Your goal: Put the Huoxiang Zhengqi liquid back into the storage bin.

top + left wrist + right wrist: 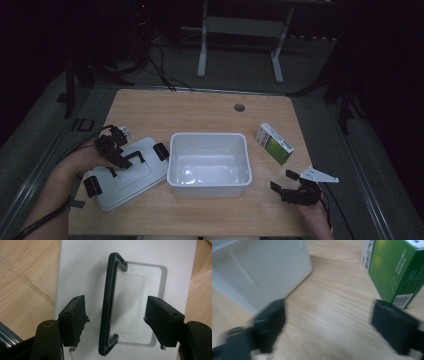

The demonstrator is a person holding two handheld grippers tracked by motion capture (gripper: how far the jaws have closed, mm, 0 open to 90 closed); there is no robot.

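A white lid (131, 186) with a black handle (134, 157) lies flat on the wooden table (200, 112), left of an empty white tub (208, 135). My left gripper (122, 159) hovers over the lid. In the left gripper view its jaws stand apart on either side of the handle (108, 307), touching neither it nor the lid (82, 270). A green and white carton (274, 143) lies right of the tub. My right gripper (283, 180) is open near the table's front right, with bare wood between its jaws (327, 322), the tub wall (267, 270) ahead left and the carton (392, 270) ahead right.
Black latches (160, 151) sit at the lid's two ends. A round cable hole (239, 107) is near the table's far edge. Behind the table stand a white metal frame (240, 30) and floor cables (162, 70).
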